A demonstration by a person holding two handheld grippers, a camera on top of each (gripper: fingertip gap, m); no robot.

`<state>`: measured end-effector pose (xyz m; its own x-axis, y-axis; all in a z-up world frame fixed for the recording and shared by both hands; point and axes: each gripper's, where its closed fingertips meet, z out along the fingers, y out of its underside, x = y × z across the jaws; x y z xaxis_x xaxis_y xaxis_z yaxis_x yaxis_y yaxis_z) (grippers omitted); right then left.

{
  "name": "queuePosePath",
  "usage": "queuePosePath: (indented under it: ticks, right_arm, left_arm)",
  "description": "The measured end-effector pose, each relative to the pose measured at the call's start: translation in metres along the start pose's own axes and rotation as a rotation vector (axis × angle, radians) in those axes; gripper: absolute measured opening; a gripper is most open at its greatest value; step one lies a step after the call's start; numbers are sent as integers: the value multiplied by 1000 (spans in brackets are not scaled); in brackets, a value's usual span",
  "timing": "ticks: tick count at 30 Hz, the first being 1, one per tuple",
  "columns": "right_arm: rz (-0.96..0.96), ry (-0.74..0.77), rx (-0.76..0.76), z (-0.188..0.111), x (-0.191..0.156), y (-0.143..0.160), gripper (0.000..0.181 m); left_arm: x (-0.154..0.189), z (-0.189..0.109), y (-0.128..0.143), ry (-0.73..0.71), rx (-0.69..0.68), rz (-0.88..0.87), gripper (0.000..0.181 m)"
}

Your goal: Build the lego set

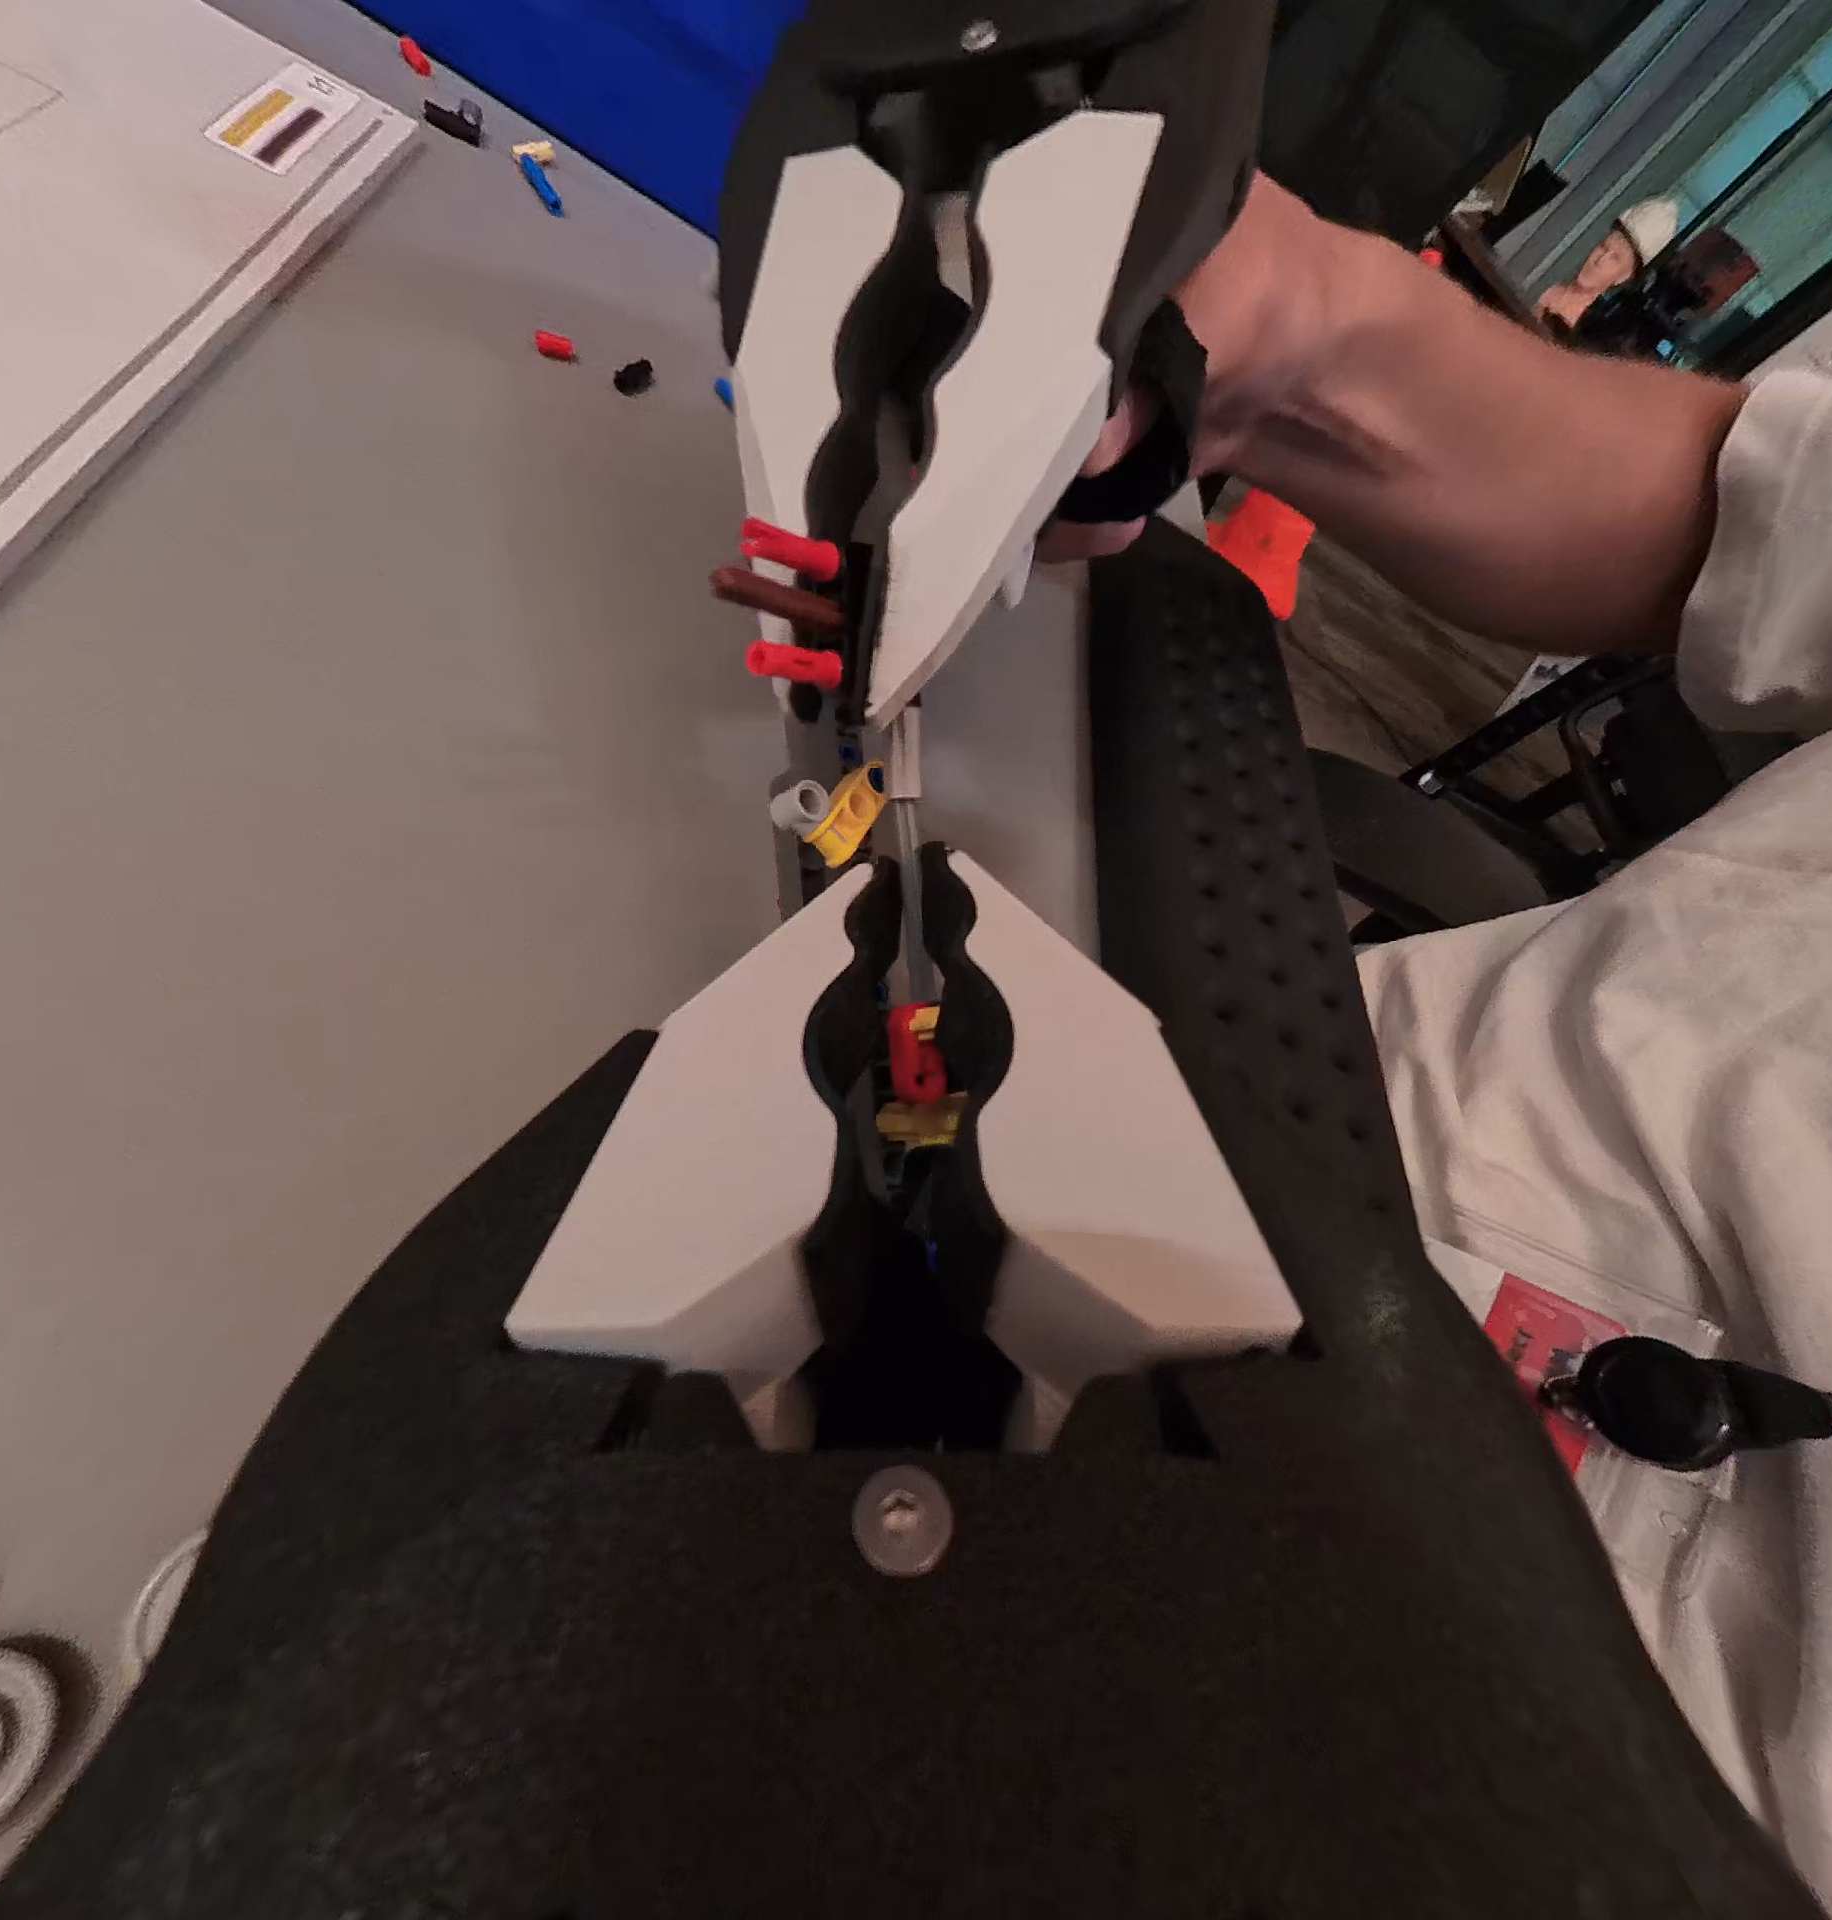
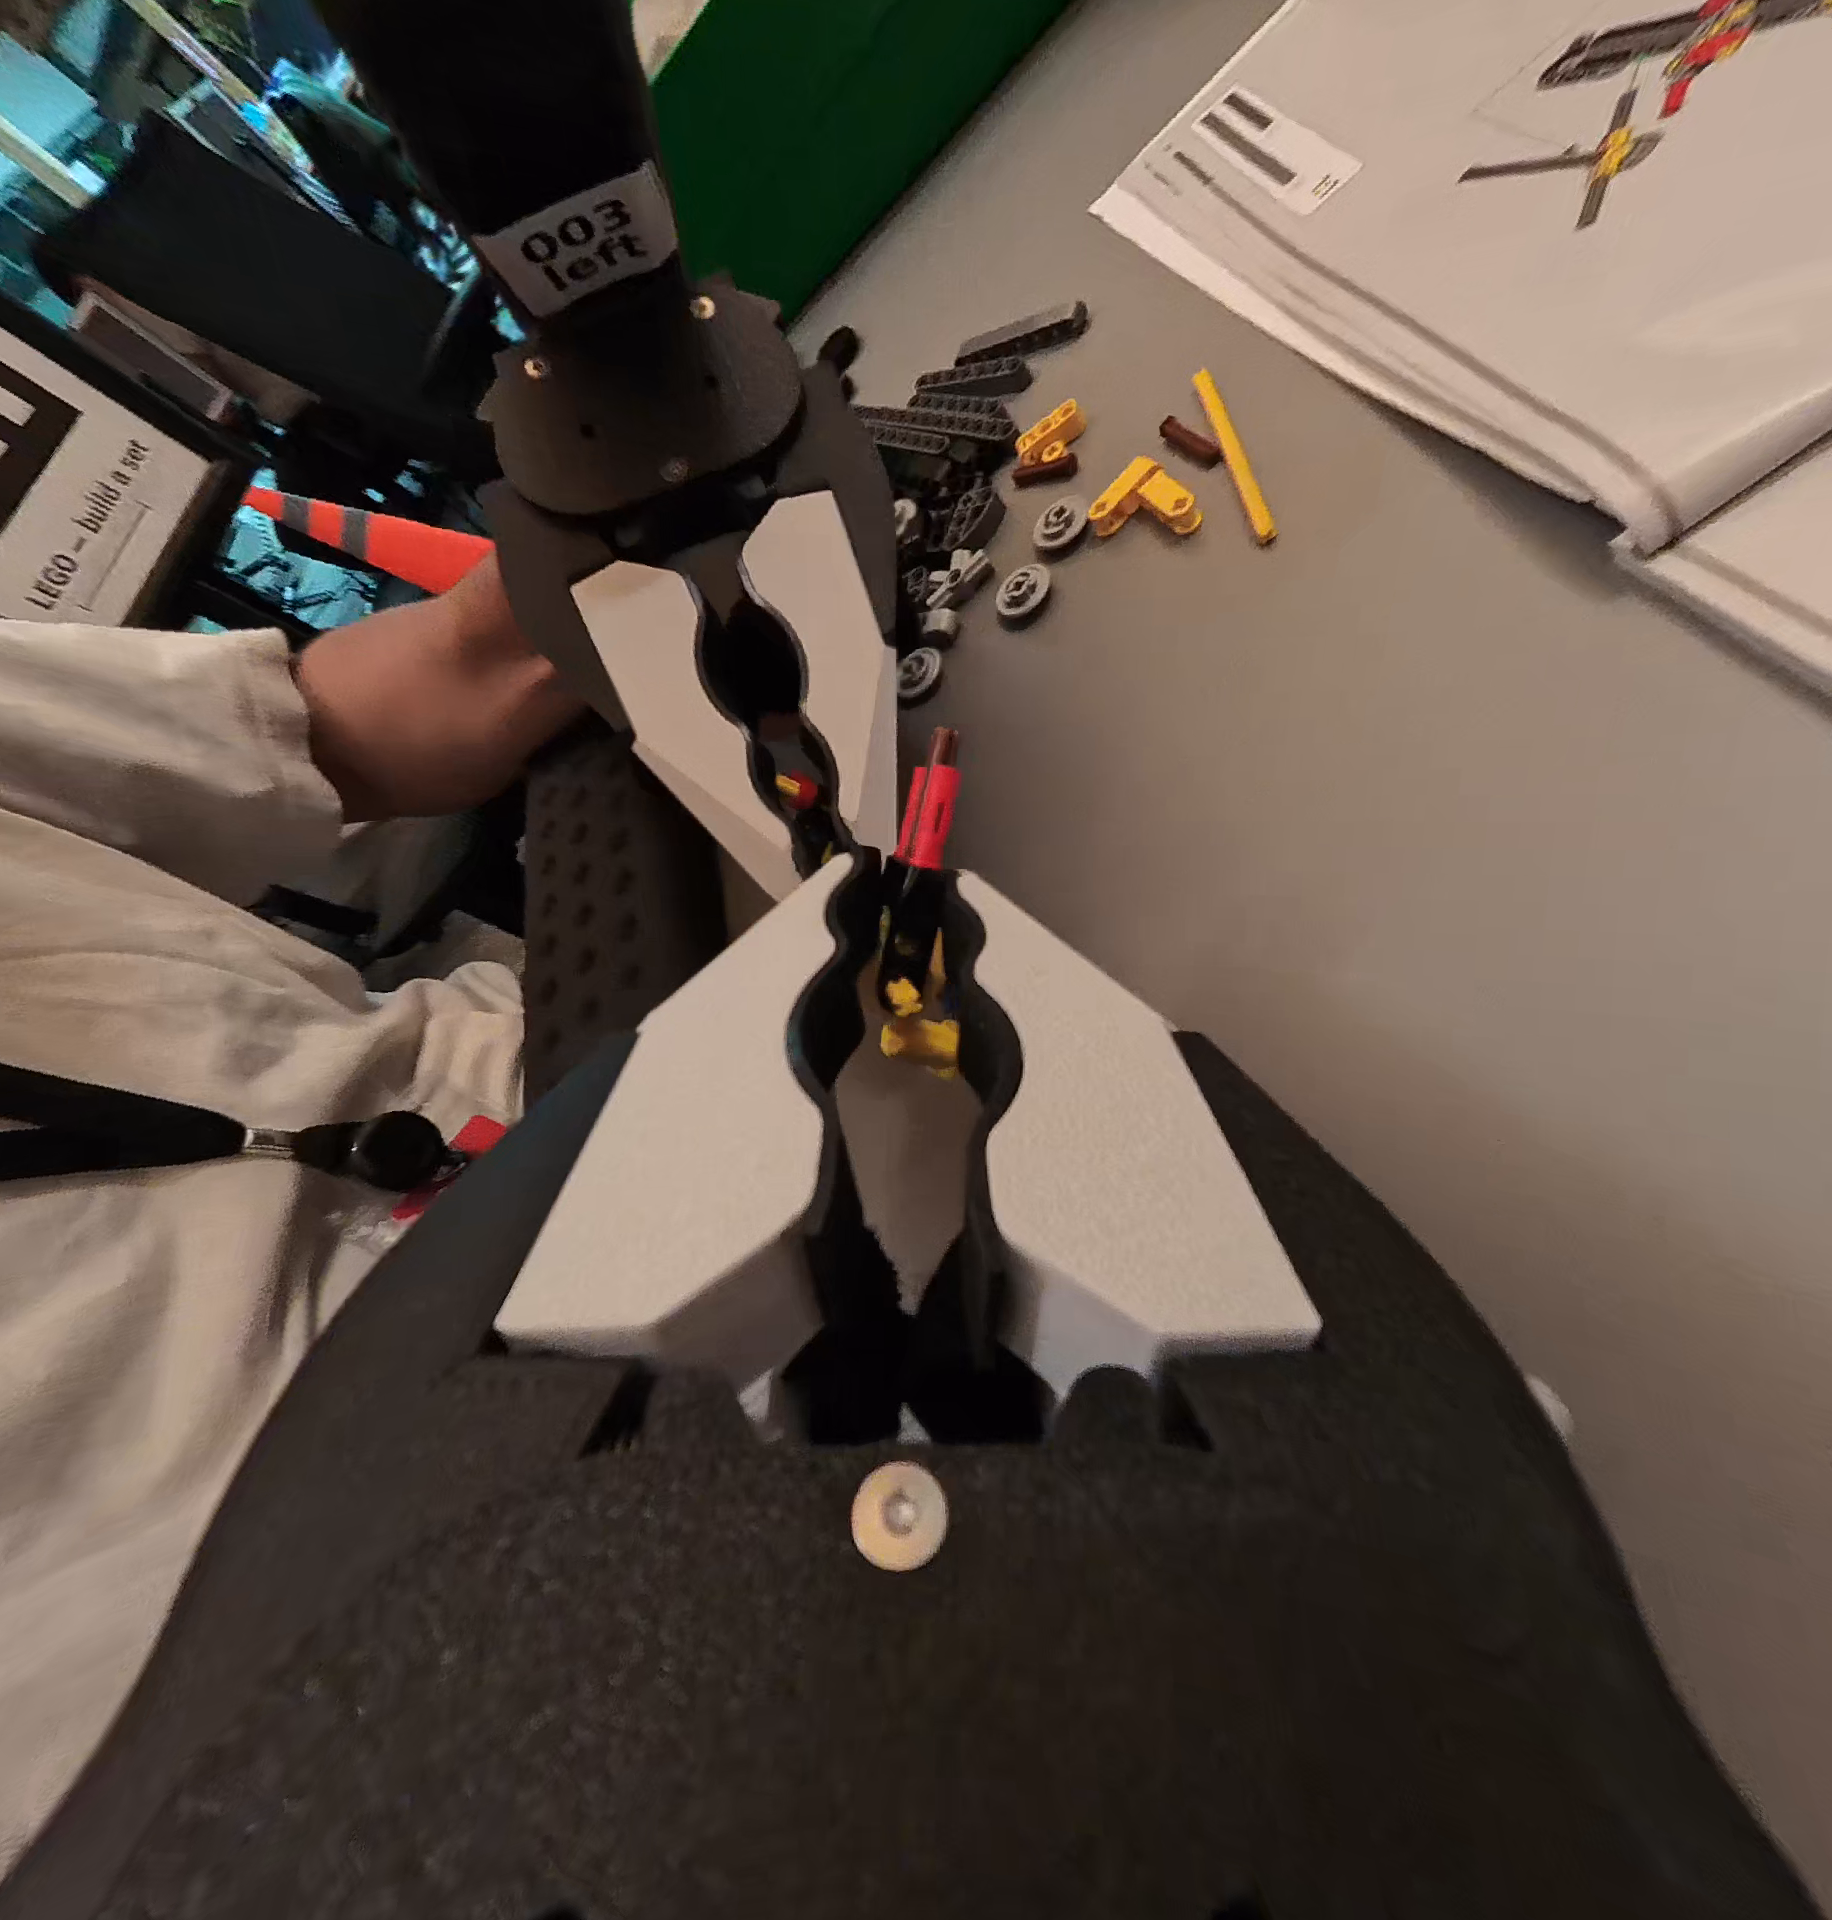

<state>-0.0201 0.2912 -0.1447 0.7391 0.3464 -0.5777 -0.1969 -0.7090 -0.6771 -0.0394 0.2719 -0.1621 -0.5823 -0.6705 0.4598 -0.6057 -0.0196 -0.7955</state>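
A small lego assembly (image 1: pixel 847 816) is held in the air between both grippers, above the grey table (image 1: pixel 372 727). It has a grey axle, yellow connectors, a red piece, and two red pins (image 1: pixel 792 608) with a brown axle sticking out sideways. My left gripper (image 1: pixel 912 868) is shut on its near end. My right gripper (image 1: pixel 870 717) comes in from the top, shut on the far end by the red pins. In the right wrist view, my right gripper (image 2: pixel 907 868) grips the assembly (image 2: pixel 927 821), and the left gripper (image 2: pixel 829 844) meets it tip to tip.
Loose pieces lie on the table: black beams (image 2: pixel 974 405), yellow connectors (image 2: pixel 1146 499), a yellow axle (image 2: pixel 1234 457), grey wheels (image 2: pixel 1026 592), and small pins (image 1: pixel 553 345). An open instruction booklet (image 2: pixel 1618 260) lies at the far side. A black chair back (image 1: pixel 1234 831) stands close by. The grippers are tip to tip, or close to it.
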Motion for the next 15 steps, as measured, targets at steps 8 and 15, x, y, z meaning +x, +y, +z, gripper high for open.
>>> queuePosePath:
  ticks: [8,15]
  right_arm:
    - [-17,-15,133,-4,-8,-15,9]
    - [-17,69,104,2,4,-6,11]
  left_arm:
    - [7,-9,-11,88,82,-76,2]
    - [-1,-1,-1,21,15,-59,2]
